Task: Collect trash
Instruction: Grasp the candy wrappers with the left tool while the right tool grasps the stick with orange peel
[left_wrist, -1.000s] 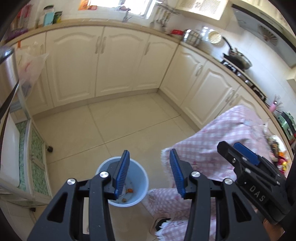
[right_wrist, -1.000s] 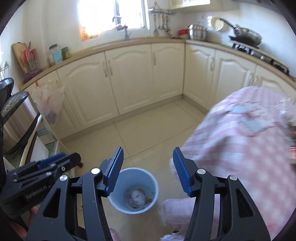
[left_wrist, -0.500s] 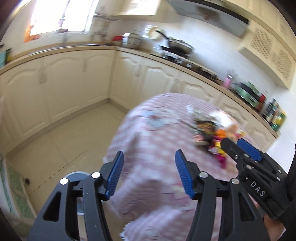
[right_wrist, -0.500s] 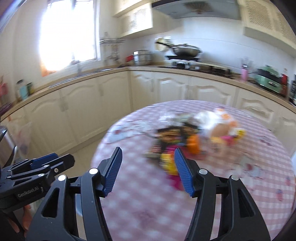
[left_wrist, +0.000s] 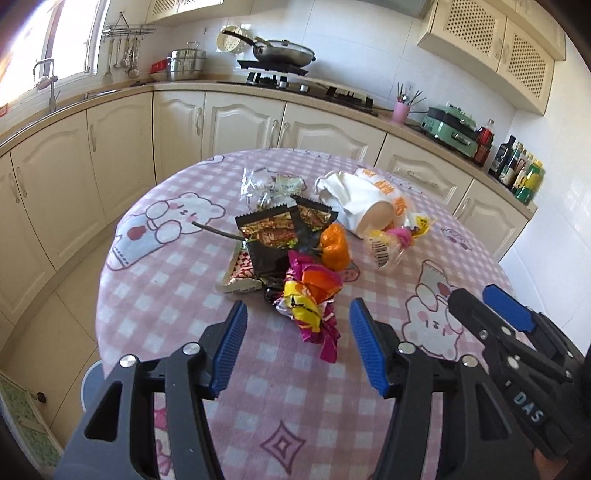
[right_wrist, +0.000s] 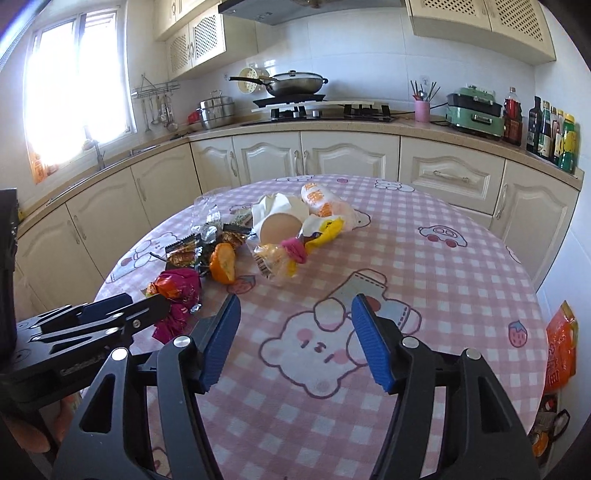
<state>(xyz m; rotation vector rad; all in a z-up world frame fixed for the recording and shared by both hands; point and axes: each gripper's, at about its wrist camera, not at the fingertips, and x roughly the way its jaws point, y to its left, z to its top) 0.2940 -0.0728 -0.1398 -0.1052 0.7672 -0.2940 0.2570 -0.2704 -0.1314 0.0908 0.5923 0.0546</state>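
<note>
1. Because the trash sits heaped mid-surface, the round counter with the pink checked cartoon cloth (left_wrist: 177, 295) is approached from its near edge.
2. The white crumpled paper bag with orange print (left_wrist: 360, 195) lies farthest back.
3. The left gripper (left_wrist: 297, 347), fingers apart and empty, frames the nearest piece, evidently to take it first.
4. The right gripper (right_wrist: 295, 341), fingers likewise apart, hovers over bare cloth.
5. The magenta, yellow and orange foil wrapper (left_wrist: 312, 299) lies just ahead of the left fingers.

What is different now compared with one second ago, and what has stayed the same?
Both grippers swung up from the floor bin to the table. The left gripper now points at the magenta and yellow wrapper at the near edge of the trash pile; the right gripper hovers over bare cloth. Nothing was grasped or released. Both remain open and empty.
</note>
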